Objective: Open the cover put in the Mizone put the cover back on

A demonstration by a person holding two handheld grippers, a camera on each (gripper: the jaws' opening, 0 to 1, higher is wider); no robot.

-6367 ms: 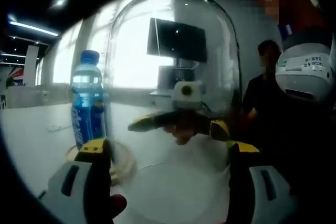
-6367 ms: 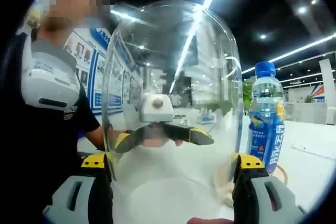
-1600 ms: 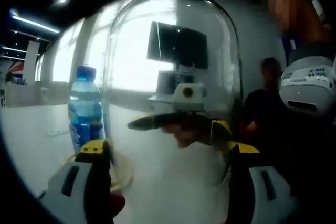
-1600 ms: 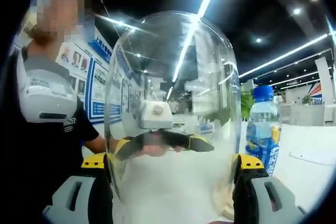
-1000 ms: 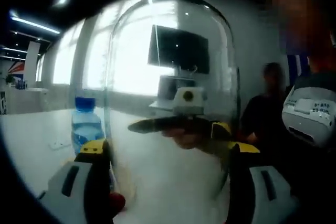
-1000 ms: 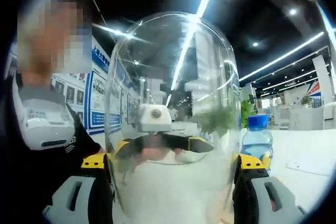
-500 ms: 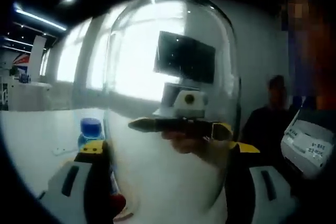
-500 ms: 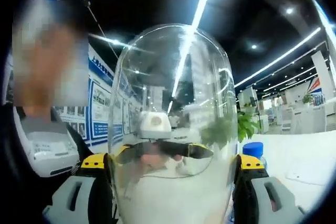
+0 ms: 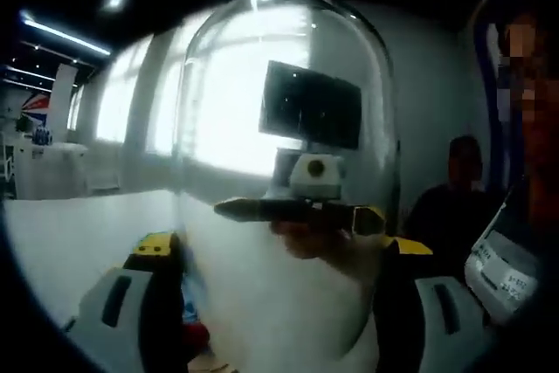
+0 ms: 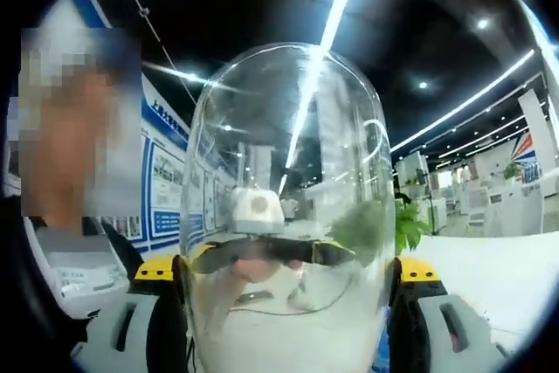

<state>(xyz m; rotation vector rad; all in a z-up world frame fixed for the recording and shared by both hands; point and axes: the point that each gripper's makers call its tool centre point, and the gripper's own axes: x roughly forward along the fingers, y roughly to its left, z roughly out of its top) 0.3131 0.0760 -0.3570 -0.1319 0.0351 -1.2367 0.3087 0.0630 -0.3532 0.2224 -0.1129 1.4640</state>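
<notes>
Glass cover (image 9: pixel 284 172) (image 10: pixel 288 207) | left tool (image 9: pixel 279 255) clamps its sides | right tool (image 10: pixel 288 268) clamps likewise

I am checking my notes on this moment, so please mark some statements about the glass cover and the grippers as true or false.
1. The clear glass dome cover sits between the two jaws of the left gripper. True.
2. The cover is opaque white. False: it is transparent; a dark screen shows through it.
3. Seen through the glass in the left gripper view, the other gripper holds the far side of the cover. True.
4. The right gripper is open and far from the cover. False: its jaws clamp the cover's sides.
5. A green plant stands behind the cover in the right gripper view. True.
</notes>
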